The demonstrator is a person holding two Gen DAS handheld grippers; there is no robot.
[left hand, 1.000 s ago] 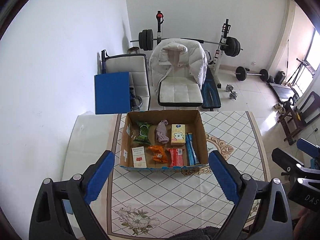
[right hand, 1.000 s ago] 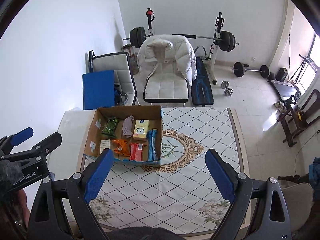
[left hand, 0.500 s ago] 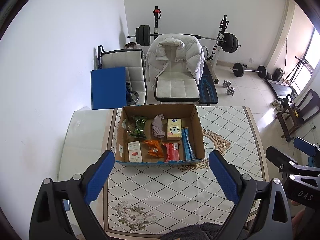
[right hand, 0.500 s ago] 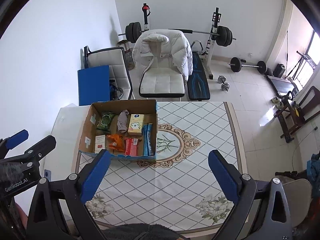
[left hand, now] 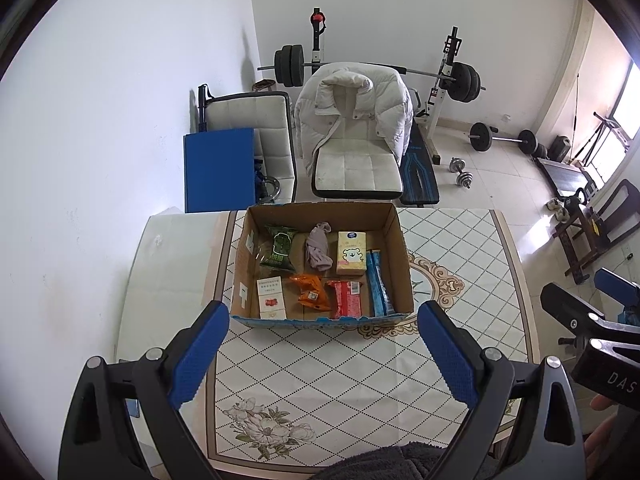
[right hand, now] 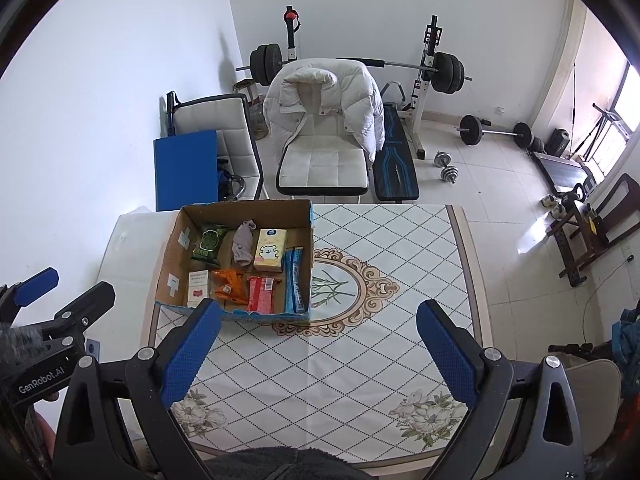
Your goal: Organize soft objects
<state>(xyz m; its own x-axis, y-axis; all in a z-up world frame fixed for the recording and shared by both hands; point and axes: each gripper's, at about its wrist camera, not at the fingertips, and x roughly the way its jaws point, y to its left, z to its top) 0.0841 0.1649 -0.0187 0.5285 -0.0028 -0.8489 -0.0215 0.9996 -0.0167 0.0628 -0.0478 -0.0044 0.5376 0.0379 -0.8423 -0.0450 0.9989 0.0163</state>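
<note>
1. Two sets of tongs hover high above the bench (left hand: pixel 360 380), both spread wide and carrying nothing: the left tongs (left hand: pixel 322 354) and the right tongs (right hand: pixel 318 354).
2. The cardboard box (left hand: pixel 402 256) sits ahead of the left tongs, almost dead centre between their pads; from the right tongs it lies ahead and off to the left. My call: the left hand is the nearer one.
3. Inside, reading left to right: a green snack pack (left hand: pixel 280 248), a white carton (left hand: pixel 272 298), an orange wrapper (left hand: pixel 310 292), then the grey sock (left hand: pixel 318 250), the clearest soft thing, bunched in the back row with its long axis running away from the tongs.
4. Next along: a red packet (left hand: pixel 346 298), a yellow tissue pack (left hand: pixel 352 254) with a cartoon bear, and a blue sachet (left hand: pixel 378 286) against the right wall.
5. Writing: "GenRobot.AI" reads on the left tool's body in the right view; "DAS" shows on the right tool. Pack lettering is too small to read.
</note>
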